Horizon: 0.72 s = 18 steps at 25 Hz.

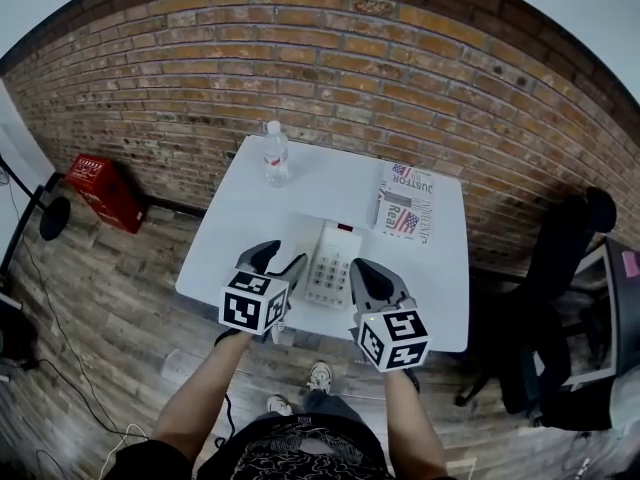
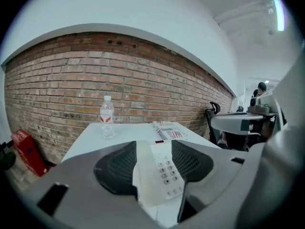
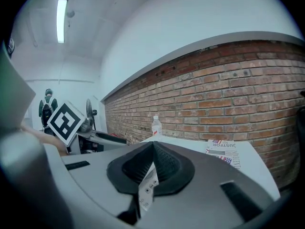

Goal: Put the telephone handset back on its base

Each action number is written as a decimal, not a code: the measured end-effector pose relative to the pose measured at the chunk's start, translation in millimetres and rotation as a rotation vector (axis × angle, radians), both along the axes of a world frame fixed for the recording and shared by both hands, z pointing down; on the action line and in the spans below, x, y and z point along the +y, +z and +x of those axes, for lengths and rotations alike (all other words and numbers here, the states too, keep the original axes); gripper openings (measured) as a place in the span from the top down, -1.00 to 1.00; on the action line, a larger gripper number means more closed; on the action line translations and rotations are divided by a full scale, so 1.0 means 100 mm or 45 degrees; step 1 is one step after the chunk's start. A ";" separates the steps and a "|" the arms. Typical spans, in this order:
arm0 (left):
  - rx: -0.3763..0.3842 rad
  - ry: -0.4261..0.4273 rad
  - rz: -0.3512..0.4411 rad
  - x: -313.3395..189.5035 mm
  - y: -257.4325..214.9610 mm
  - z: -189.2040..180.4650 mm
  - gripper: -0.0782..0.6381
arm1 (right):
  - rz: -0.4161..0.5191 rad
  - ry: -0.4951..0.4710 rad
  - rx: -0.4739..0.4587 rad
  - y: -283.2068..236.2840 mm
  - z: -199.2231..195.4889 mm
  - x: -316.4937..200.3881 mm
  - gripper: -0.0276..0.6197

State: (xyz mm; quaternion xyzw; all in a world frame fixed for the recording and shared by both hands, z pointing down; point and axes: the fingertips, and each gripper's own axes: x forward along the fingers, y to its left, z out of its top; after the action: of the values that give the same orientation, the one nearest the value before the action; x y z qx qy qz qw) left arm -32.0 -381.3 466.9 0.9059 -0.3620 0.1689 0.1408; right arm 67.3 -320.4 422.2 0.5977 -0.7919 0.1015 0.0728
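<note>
**Item:** pale cream telephone handset (image 2: 144, 173). Lay along 9 o'clock side of white push-button base (image 1: 333, 258), mid white table (image 1: 300, 183). Seating in cradle not discernible.

**Left tongs** (image 1: 284, 256): released, jaws apart, handset in line between them, no grip apparent.

**Right tongs** (image 1: 368, 274): clenched at tips, empty, at base's 3 o'clock.

**Step (judged):** approach to grasp.

**Next move:** close left tongs mid-handset, lift level, align over cradle.

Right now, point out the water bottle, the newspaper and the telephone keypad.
water bottle (image 1: 276, 158), head view, on its clear body.
newspaper (image 1: 407, 200), head view, middle of the front page.
telephone keypad (image 2: 167, 172), left gripper view, among the number keys.
</note>
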 end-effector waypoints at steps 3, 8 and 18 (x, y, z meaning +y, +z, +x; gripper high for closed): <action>0.043 0.012 0.070 0.13 -0.19 -0.15 0.16 | 0.016 0.001 0.000 -0.06 -0.10 0.10 0.91; 0.088 0.035 0.172 0.35 -0.43 -0.38 0.32 | 0.048 0.016 -0.015 -0.17 -0.22 0.26 0.91; 0.188 0.002 0.263 0.61 -0.66 -0.68 0.71 | 0.078 0.022 -0.023 -0.28 -0.38 0.45 0.91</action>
State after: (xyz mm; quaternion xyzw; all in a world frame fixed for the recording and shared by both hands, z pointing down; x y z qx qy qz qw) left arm -99.9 -320.4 400.5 0.9257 -0.3656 0.0634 0.0728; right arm 29.4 -275.3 394.4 0.6055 -0.7902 0.0830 0.0464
